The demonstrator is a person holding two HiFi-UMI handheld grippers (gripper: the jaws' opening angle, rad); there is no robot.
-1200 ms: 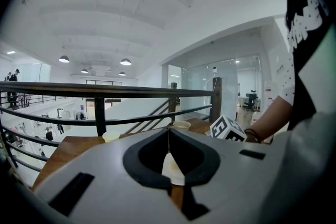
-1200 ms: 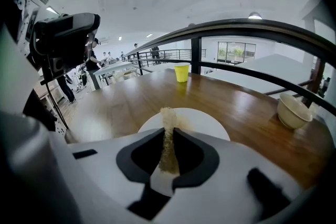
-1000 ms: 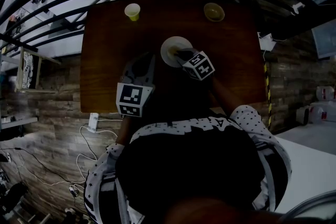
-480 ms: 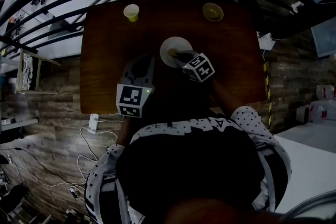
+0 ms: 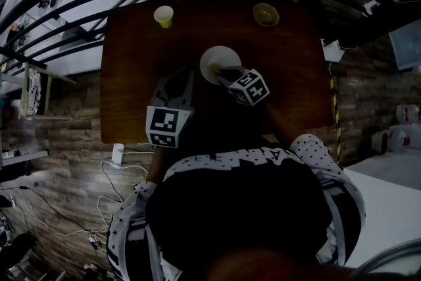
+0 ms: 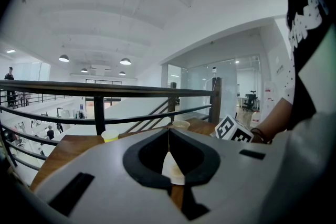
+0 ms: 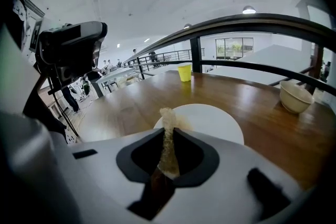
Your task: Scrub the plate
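Left gripper (image 6: 169, 138): jaws closed on the rim of the white plate (image 6: 173, 171), which I can confirm only in its own view. Right gripper (image 7: 167, 131): jaws pinched on a tan sponge (image 7: 167, 150), tip over the plate's near edge. In the head view, the plate lies mid-table (image 5: 131, 82). My shirt (image 5: 263, 156) print is too dim to read.

one white plate (image 5: 212, 59), one yellow cup (image 5: 164, 15), one bowl (image 5: 266, 14), one sponge (image 7: 167, 116), one tabletop (image 5: 131, 76), two claws: left claw (image 6: 169, 140), right claw (image 7: 168, 139).
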